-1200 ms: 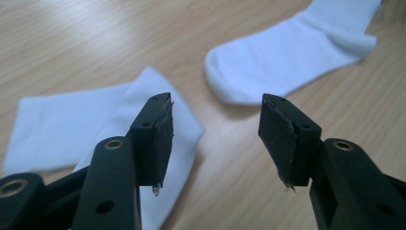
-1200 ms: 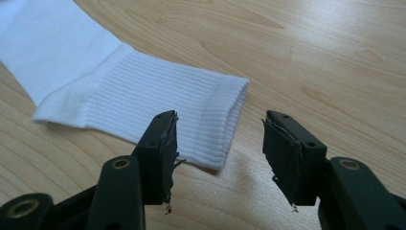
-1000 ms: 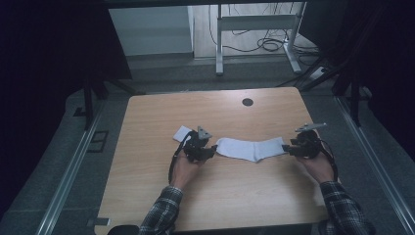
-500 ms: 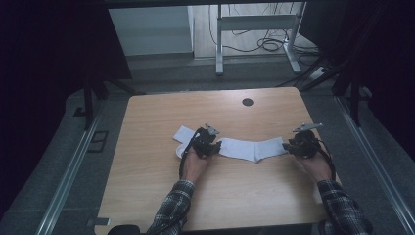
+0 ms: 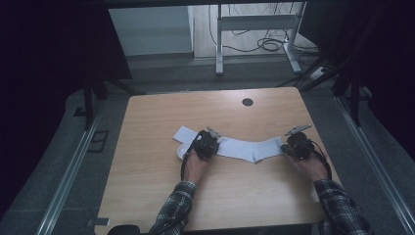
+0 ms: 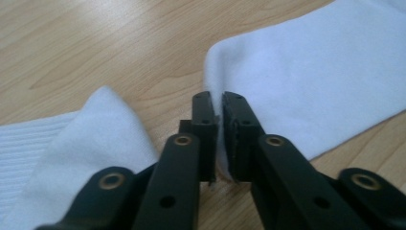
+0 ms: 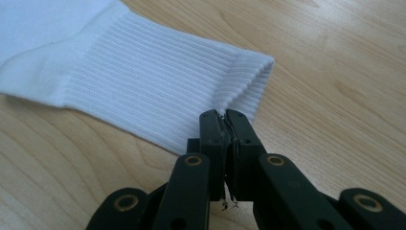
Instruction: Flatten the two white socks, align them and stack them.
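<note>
Centrally on the wooden table [image 5: 147, 161] lies a white sock [image 5: 249, 148], stretched left to right between the two grippers. At its left end, the left gripper [image 5: 211, 138] has just been closing its jaws, which now pinch the smooth rounded toe edge [image 6: 221, 103] of the sock between them. At its right end, the right gripper [image 5: 288, 143] has likewise just been closing, and its jaws now clamp the ribbed cuff [image 7: 158, 86] at the near corner, fabric caught in the narrow slit between the pads. A second white sock [image 5: 183, 139] lies just left of the left gripper, flat on the table, its rounded end [image 6: 103, 129] beside the left jaw
</note>
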